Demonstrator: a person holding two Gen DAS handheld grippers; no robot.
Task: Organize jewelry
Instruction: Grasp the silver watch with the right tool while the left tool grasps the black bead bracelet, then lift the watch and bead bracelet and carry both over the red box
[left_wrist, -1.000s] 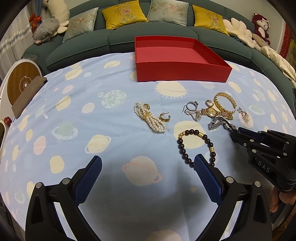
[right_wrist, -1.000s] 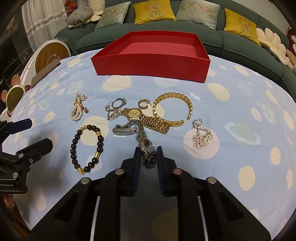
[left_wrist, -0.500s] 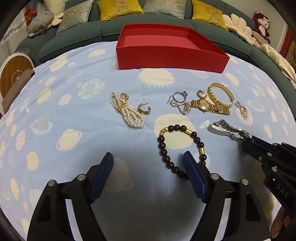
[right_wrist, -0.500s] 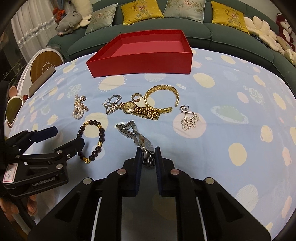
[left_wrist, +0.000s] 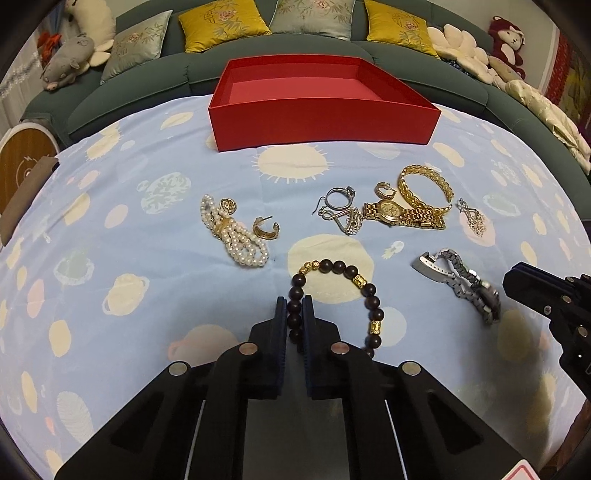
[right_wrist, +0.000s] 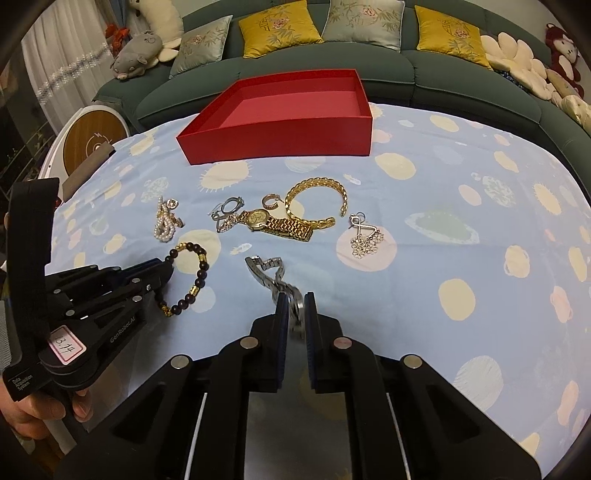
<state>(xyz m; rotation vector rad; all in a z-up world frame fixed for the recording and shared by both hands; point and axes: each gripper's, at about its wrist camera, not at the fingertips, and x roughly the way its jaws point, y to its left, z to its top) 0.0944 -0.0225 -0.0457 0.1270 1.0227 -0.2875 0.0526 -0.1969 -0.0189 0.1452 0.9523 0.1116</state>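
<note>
Two watches (left_wrist: 402, 213) (right_wrist: 275, 275), three bracelets (left_wrist: 338, 295) (left_wrist: 424, 186) (left_wrist: 236, 236), one red box (left_wrist: 321, 122)

I am seeing warm, dim indoor light falling evenly on the tablecloth (left_wrist: 147, 295), soft shadows pooling near my grippers, fisheye bending the far sofa (right_wrist: 424, 70), and the silver watch (right_wrist: 291, 299) blurring mid-frame.

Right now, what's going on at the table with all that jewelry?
A person holds two grippers. The left gripper has just closed on the dark wooden bead bracelet with gold spacers. The right gripper is shut on the silver metal watch. The open red box holds nothing yet; the other pieces lie on the blue cloth.
</note>
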